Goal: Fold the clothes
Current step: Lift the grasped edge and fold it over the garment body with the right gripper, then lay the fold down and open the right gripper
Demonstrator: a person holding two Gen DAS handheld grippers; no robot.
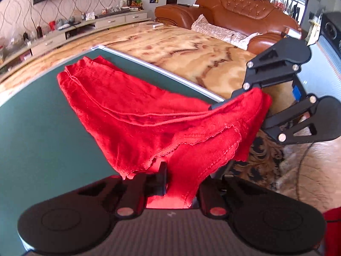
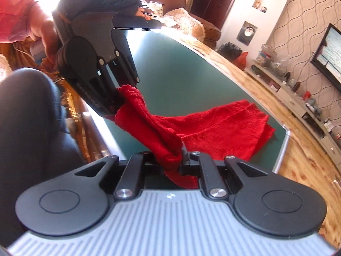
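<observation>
A red garment lies partly folded on a dark green table, its far end flat and its near edge lifted. My left gripper is shut on one corner of the lifted edge. My right gripper is shut on the other corner, the cloth bunched between its fingers. In the left wrist view the right gripper shows at the right, just past the table's edge. In the right wrist view the left gripper shows at the upper left, holding the garment, which stretches between the two above the table.
The table has a metal rim. Beyond it are a marble-patterned floor, a brown leather sofa, a low TV cabinet with clutter, and a patterned rug. A person's dark-clothed leg is close at the left.
</observation>
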